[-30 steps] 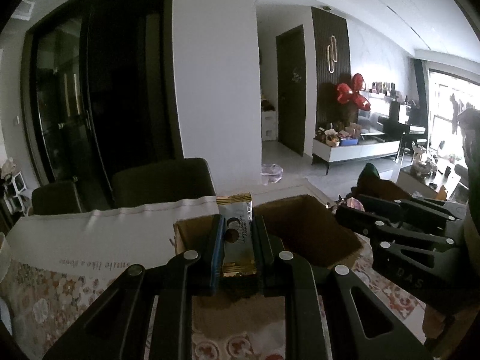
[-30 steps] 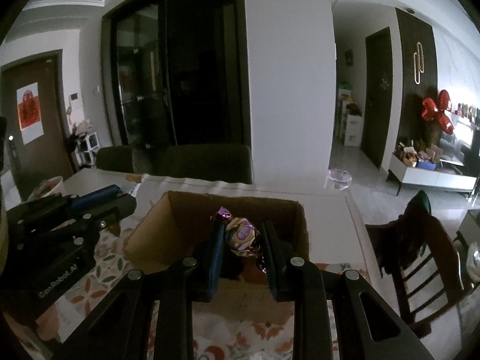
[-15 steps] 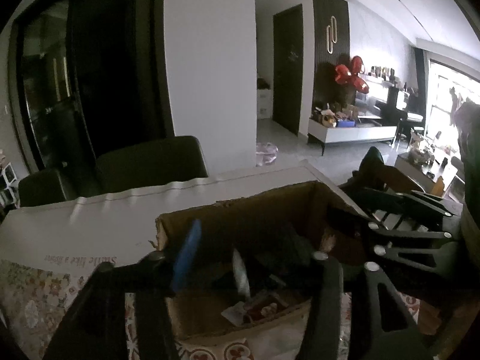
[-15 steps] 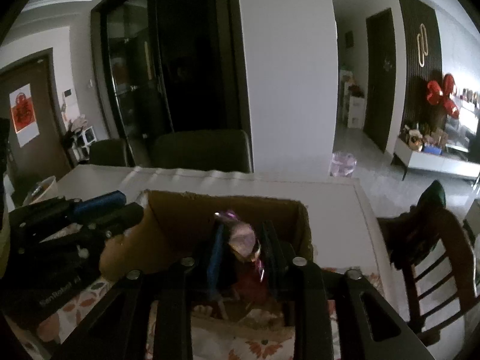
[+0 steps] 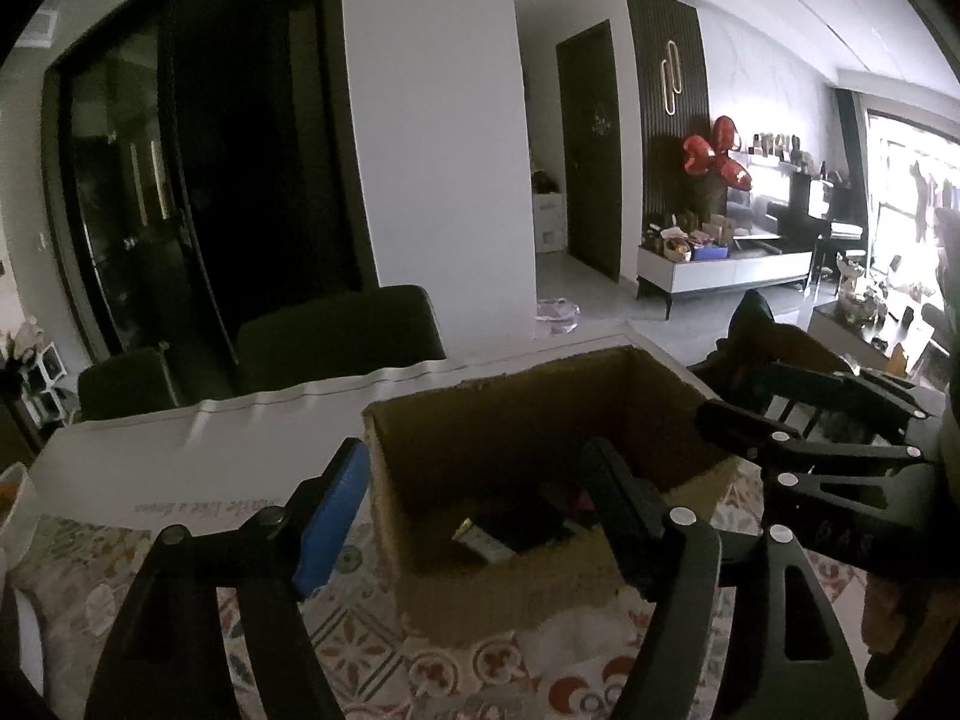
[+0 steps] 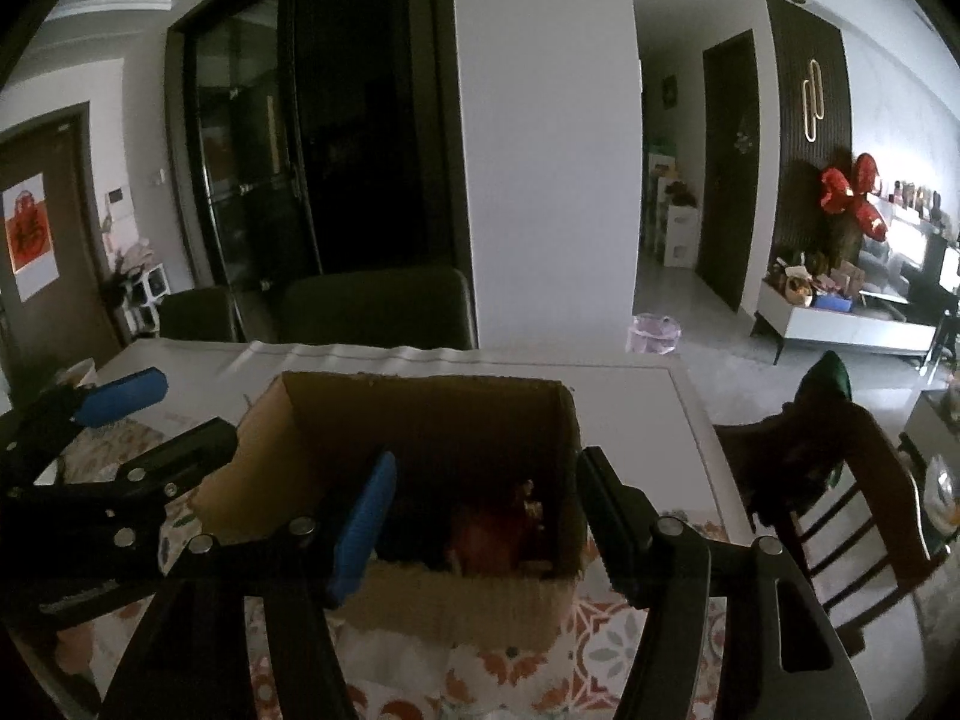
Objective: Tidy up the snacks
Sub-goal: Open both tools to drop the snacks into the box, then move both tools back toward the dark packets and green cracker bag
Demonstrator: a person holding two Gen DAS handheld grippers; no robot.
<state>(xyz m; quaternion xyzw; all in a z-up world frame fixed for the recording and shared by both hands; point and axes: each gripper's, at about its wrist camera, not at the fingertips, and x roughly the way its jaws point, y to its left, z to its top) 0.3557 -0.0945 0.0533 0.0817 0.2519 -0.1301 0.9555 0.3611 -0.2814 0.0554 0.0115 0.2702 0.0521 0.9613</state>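
Observation:
An open cardboard box [image 5: 414,438] stands on the patterned tablecloth; it also shows in the right wrist view [image 6: 420,402]. My left gripper [image 5: 474,504] is open and empty over the box's front edge. A dark snack packet with a gold end [image 5: 510,531] lies inside the box. My right gripper [image 6: 486,510] is open and empty over the box. A reddish wrapped snack [image 6: 486,534] lies in the dim bottom. Each gripper shows at the side of the other's view, the right one [image 5: 810,450] and the left one [image 6: 108,438].
A white table [image 6: 624,378] extends behind the box, with dark chairs [image 5: 336,330] at its far side. A wooden chair [image 6: 840,468] stands at the right. A cup rim [image 5: 15,504] sits at the far left.
Both grippers opened. The left one let go of the brown and gold snack bar and the right one let go of the purple wrapped candy; both dropped into the box.

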